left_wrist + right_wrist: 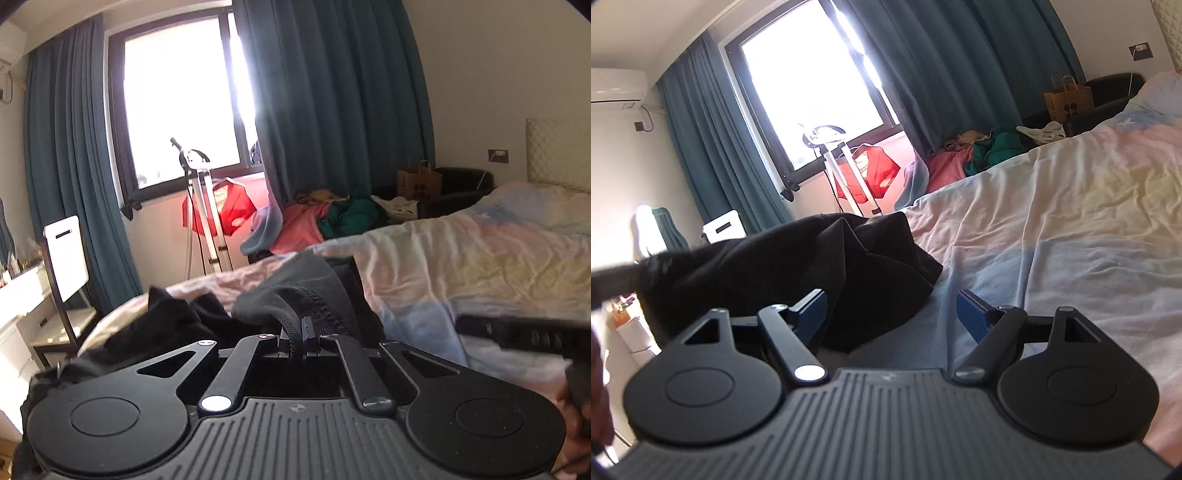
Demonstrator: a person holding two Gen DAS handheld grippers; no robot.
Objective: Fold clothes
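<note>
Now the left gripper (300, 334) pinches one black garment (295, 291) on the bed (461, 258), while the right gripper (891, 314) at 6 o'clock is spread wide, holding nothing.

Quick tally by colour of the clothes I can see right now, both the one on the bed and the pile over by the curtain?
Black: 1, the black garment on the bed, pinched by the left claw; the right claw is open.
Pink: 1, pink garment.
Green: 1, green garment.
Red: 1, red garment hanging at the window.
White: 1, white garment.
Light blue: 1, light blue garment.
Total: 6
</note>
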